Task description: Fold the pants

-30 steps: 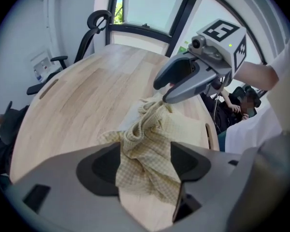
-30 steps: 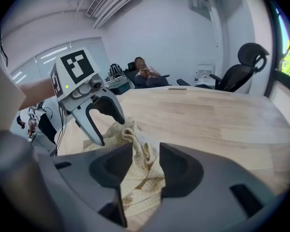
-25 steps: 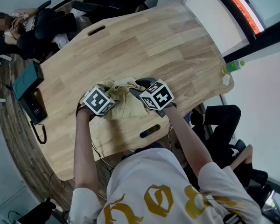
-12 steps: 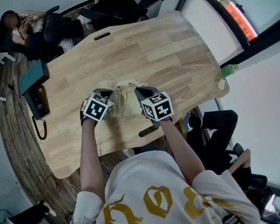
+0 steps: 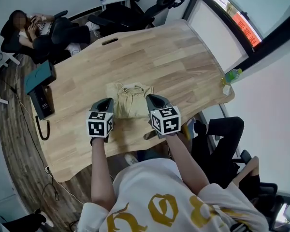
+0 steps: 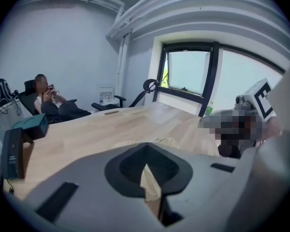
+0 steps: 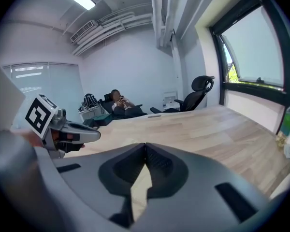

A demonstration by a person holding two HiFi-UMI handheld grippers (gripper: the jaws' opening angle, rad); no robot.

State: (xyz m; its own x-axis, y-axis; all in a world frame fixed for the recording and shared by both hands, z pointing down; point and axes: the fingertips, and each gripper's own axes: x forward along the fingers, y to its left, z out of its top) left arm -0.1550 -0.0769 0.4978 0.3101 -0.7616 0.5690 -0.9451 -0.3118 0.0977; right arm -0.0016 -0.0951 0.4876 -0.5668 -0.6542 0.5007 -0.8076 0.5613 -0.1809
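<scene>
Left gripper (image 5: 105,103): its jaws are pressed together and nothing is between them; the tip stands just beside the left edge of the pants, on their near side.
Right gripper (image 5: 152,99): its jaws are also pressed together and empty; the tip stands just beside the right edge of the pants.
Marker cubes: one sits on each gripper, behind the jaws, on the side away from the pants.
Pants (image 5: 130,99): beige, in a compact, roughly rectangular bundle, lying flat between the two gripper tips; no jaw grips the cloth.
Table (image 5: 174,57): light wood with rounded corners, directly under the pants; it has a slot cut in the board beyond the pants and another on their near side.
Green bottle (image 5: 232,75): upright, well apart from the pants to their right, at the table's edge.
Teal box (image 5: 39,76): well apart from the pants to their left, off the table top.
Seated person (image 5: 28,25): far beyond the pants to the left, in a dark office chair.
</scene>
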